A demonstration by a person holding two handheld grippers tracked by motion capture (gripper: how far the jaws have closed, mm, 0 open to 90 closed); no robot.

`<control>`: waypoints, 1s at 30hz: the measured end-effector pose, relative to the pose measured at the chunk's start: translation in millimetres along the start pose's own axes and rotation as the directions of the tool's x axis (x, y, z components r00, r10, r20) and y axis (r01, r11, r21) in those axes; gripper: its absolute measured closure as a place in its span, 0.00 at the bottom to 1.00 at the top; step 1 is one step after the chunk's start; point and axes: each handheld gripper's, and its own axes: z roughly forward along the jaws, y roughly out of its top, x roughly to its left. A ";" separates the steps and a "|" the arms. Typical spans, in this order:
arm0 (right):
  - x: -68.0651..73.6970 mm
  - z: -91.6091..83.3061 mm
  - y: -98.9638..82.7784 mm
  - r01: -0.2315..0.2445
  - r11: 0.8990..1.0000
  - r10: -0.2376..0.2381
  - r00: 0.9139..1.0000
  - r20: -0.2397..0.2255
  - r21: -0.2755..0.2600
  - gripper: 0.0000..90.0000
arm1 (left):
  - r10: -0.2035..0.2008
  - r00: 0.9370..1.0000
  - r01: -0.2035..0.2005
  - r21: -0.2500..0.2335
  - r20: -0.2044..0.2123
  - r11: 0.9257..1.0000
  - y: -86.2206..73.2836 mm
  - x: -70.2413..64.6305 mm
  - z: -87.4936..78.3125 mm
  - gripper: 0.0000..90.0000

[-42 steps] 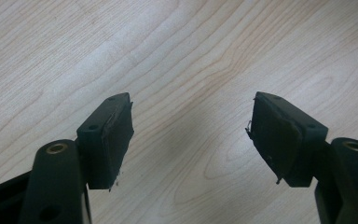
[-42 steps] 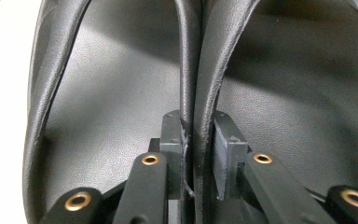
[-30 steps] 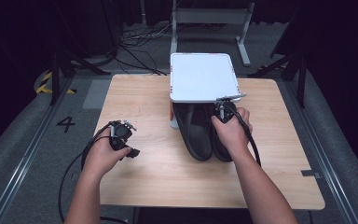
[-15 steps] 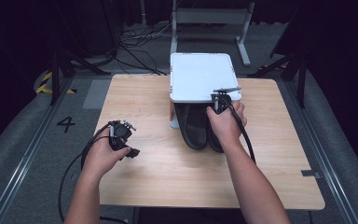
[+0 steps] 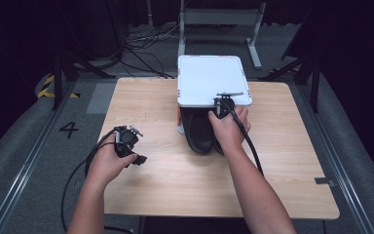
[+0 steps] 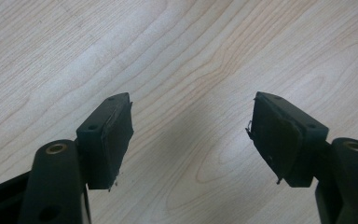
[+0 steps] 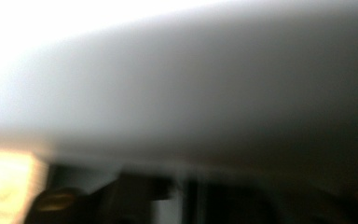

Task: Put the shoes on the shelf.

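A pair of black shoes (image 5: 199, 132) lies under a white shelf board (image 5: 209, 78) at the table's far middle, toes toward the near side. My right gripper (image 5: 222, 105) is at the board's front edge, above the right shoe, which the hand mostly covers. Its jaws have just been opening; the blurred right gripper view shows the pale board (image 7: 168, 70) close up and not what lies between them. My left gripper (image 5: 128, 134) rests on the wooden table (image 5: 151, 190) at the left. Its pads (image 6: 116, 135) stand wide apart over bare wood, open and holding nothing (image 6: 191, 133).
Cables trail from both grippers over the near table edge. The shelf board stands on short legs at the table's far edge. A metal frame and loose cables lie on the dark floor behind. A small tape mark (image 5: 324, 181) sits near the right edge.
My right hand has moved left and toward the shelf, and the shoes have slid further under the board. The left hand has stayed put.
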 end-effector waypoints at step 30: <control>-34.5 -89.3 -57.3 0.223 0.974 -0.227 0.957 -0.179 -0.046 0.49 | 0.110 0.993 -0.107 -0.061 0.031 0.992 33.5 -43.9 3.2 0.32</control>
